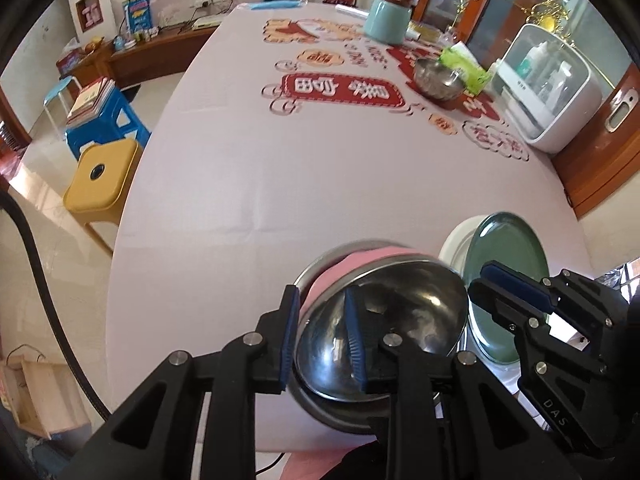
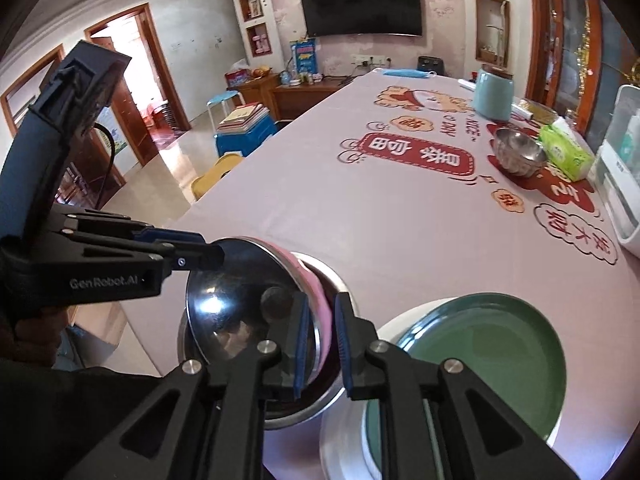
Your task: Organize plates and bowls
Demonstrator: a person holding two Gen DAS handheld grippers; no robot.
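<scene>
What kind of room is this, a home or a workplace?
Most likely a home's living and dining room: a long table under a printed festive cloth, a wall-mounted television, and plastic stools on the tiled floor beside the table.

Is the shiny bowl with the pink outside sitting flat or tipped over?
Tipped. The pink bowl tilts steeply, its shiny inside facing sideways, above another steel bowl.

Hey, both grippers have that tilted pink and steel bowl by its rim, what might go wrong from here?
The pink-sided steel bowl is tilted and pinched only at its rim by the left gripper and the right gripper, so it might slip. It sits right beside the green plate, so a swing could knock that.
</scene>
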